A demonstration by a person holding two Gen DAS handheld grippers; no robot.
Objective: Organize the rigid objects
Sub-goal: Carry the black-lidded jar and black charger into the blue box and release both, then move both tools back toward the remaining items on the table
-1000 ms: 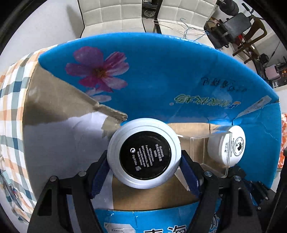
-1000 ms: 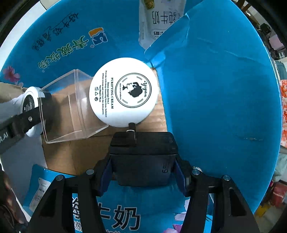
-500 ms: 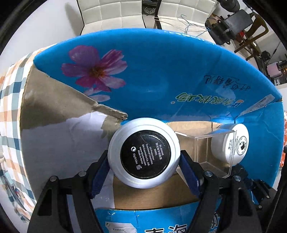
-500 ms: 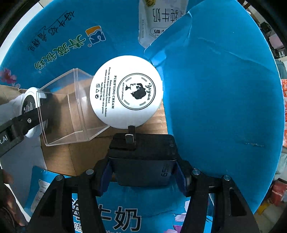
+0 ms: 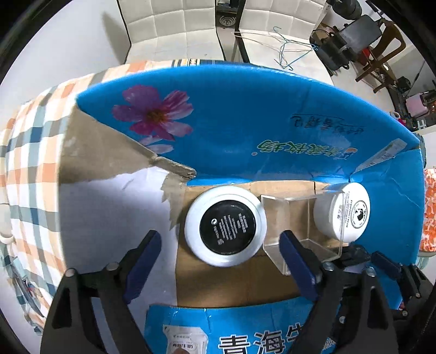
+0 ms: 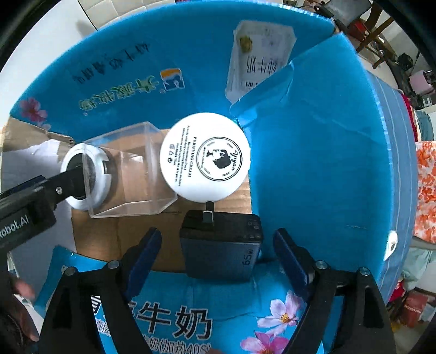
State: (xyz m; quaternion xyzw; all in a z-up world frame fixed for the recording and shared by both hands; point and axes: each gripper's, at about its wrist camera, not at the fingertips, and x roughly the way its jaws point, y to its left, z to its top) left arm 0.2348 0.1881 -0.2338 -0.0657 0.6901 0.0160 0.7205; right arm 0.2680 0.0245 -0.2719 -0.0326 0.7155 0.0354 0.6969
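Inside a blue cardboard box (image 5: 272, 130) lies a white jar with a black base label (image 5: 225, 230). My left gripper (image 5: 220, 247) stands open around it, fingers clear of its sides. A clear plastic box (image 5: 299, 226) sits to its right, then a white cream jar (image 5: 343, 212). In the right wrist view the cream jar (image 6: 205, 161) lies on its side beside the clear box (image 6: 128, 171). A dark grey charger block (image 6: 222, 245) rests on the box floor between the open fingers of my right gripper (image 6: 215, 250), untouched.
The blue box walls (image 6: 313, 149) rise on the far and right sides, and a printed flap (image 6: 177, 313) lies in front. A checked tablecloth (image 5: 30, 168) covers the table at left. White chairs (image 5: 174, 24) and dark furniture (image 5: 362, 35) stand beyond.
Both grippers have opened and drawn back. The left one let go of the black-labelled jar, the right one let go of the charger block; both objects now rest in the box.
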